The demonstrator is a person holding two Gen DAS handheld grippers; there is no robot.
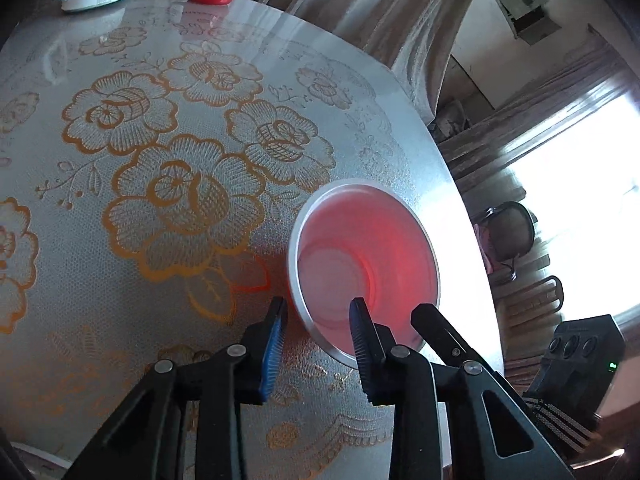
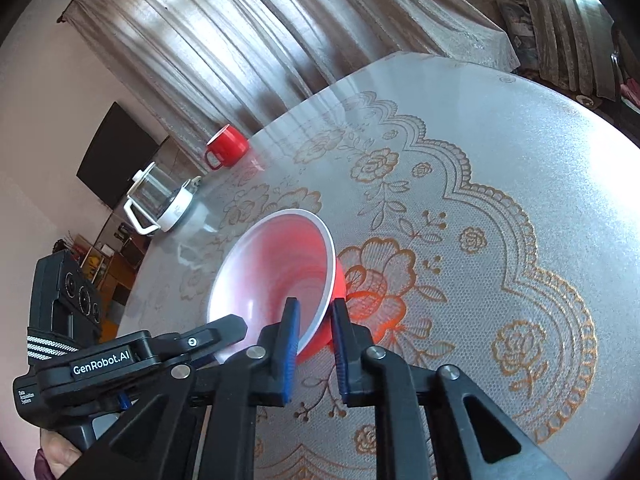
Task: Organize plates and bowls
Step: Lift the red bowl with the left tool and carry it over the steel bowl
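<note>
While a red bowl point(image 2: 280, 268) with a white rim sits tilted near the edge of the floral-patterned worktop point(image 2: 500, 160), two pairs of hand-held tongs meet at its near rim. The right tongs point(image 2: 314, 308) straddle that rim, one blue pad inside the bowl and the other against its red outer wall, the gap between them narrow; whether they actually press the wall cannot be told. In the left wrist view the same bowl point(image 1: 362, 264) shows its pinkish inside, with the left tongs point(image 1: 318, 308) set wide open, one finger inside the bowl and the other outside over the cloth. The tip of the right tool reaches in beside them. At the far side of the worktop, well apart from the bowl, stand a red mug point(image 2: 226, 146) and a glass kettle point(image 2: 160, 200) on a white base.
</note>
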